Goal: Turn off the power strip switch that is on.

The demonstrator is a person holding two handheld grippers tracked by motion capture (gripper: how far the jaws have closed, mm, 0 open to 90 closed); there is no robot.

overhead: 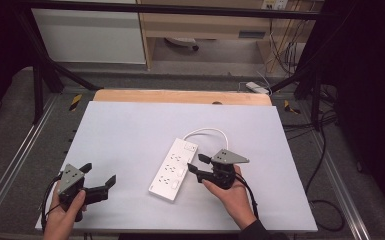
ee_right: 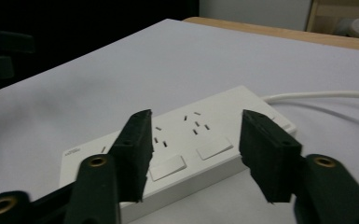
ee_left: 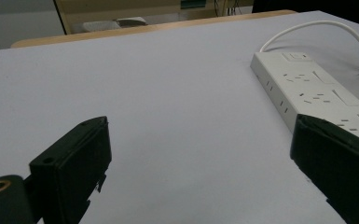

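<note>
Jaws apart and empty, the right hand-held gripper hovers just beside the white power strip, whose long axis runs across its jaws, while the open left hand-held gripper sits well apart.

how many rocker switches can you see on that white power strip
3 visible on the power strip: a small one at its cable end, one beside the middle sockets, one near the front end. The right gripper may hide another.

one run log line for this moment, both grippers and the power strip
left gripper: open, idle on mat | right gripper: open, empty, beside power strip | power strip: flat on white mat
</note>
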